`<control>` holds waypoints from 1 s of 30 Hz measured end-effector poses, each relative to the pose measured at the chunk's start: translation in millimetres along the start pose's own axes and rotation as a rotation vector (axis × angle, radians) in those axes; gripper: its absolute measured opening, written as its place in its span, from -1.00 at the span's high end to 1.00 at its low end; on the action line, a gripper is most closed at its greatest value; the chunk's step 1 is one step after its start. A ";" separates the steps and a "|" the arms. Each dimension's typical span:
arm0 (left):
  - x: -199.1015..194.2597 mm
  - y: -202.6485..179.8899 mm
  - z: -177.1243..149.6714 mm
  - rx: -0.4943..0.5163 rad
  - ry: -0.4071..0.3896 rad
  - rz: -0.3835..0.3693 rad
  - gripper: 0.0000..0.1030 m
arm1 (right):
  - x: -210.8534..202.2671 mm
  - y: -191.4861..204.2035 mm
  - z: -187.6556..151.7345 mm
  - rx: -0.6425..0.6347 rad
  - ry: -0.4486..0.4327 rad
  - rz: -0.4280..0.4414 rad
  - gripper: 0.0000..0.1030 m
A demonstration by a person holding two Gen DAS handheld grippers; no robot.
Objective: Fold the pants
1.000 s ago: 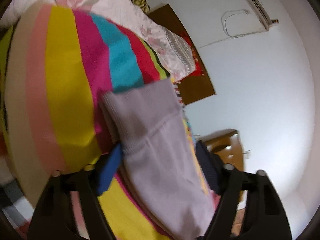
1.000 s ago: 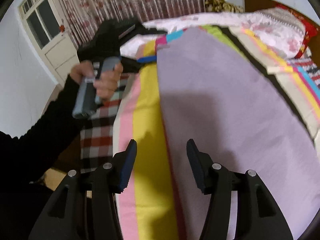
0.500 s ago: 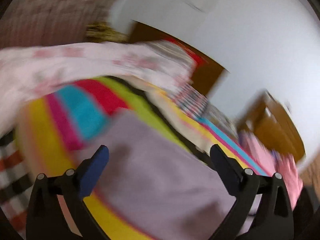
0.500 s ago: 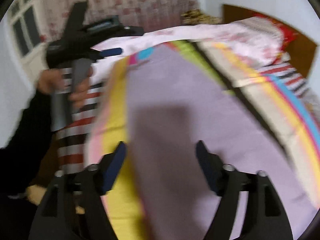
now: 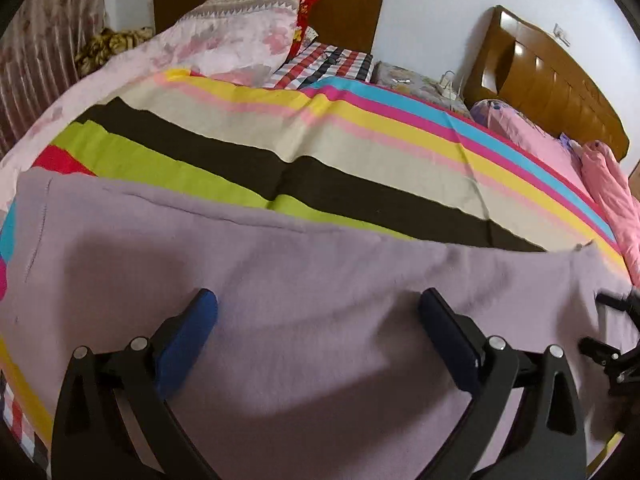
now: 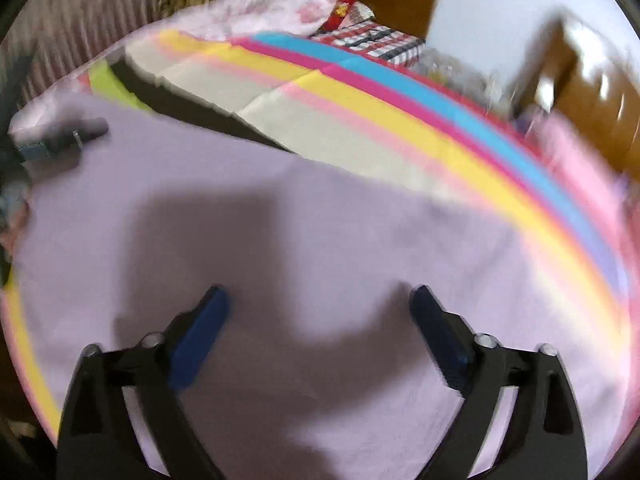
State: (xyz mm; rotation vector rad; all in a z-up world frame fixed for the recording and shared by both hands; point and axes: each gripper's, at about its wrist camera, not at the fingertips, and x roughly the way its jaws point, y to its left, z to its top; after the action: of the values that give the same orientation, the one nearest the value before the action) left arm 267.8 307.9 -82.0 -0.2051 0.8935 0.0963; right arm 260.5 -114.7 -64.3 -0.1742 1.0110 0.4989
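Observation:
The lilac pants [image 5: 304, 264] lie flat across the striped bedspread [image 5: 360, 148], filling the lower half of both views; they also show in the right wrist view [image 6: 280, 240]. My left gripper [image 5: 318, 312] hovers just above the cloth, open and empty. My right gripper [image 6: 320, 304] is open and empty above the pants too. The right gripper's tips [image 5: 612, 324] show at the far right edge of the left wrist view. The left gripper [image 6: 60, 138] shows blurred at the left edge of the right wrist view.
A floral pink quilt [image 5: 224, 36] and pillows are piled at the head of the bed by a dark headboard [image 5: 344, 4]. A second wooden headboard [image 5: 552, 80] and pink bedding [image 5: 600, 184] lie to the right. Curtains [image 5: 36, 52] hang at the left.
My left gripper has let go of the pants hem, opened wide and swung round over the flat cloth. My right gripper has opened wider and turned toward the head of the bed.

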 end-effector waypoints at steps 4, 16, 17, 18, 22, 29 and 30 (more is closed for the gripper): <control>-7.4 -9.6 4.4 0.015 0.027 0.177 -0.96 | -32.6 -34.1 -17.9 0.069 -0.047 -0.094 -0.78; 4.1 -274.0 -28.6 0.436 0.054 -0.277 -0.96 | -66.7 -157.7 -86.6 0.144 0.025 -0.284 -0.79; 21.4 -280.5 -32.8 0.435 0.091 -0.253 -0.96 | -77.0 -177.3 -102.4 0.217 -0.005 -0.204 -0.79; 30.0 -288.3 -36.9 0.471 0.086 -0.188 -0.97 | -84.0 -195.7 -119.7 0.282 -0.018 -0.137 -0.79; 39.2 -286.5 -29.6 0.495 0.076 -0.184 -0.97 | -117.6 -198.0 -146.6 0.240 -0.120 -0.065 -0.76; 29.3 -297.9 -39.9 0.506 0.069 -0.166 -0.97 | -116.3 -208.1 -180.2 0.165 -0.121 -0.240 -0.86; 27.6 -299.4 -39.3 0.507 0.068 -0.163 -0.97 | -118.8 -208.1 -185.8 0.156 -0.140 -0.225 -0.85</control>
State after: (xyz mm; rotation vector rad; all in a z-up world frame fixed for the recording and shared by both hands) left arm 305.4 7.0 -86.3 0.1938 0.9377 -0.2891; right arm 166.1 -402.4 -80.4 -0.1101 0.8766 0.2226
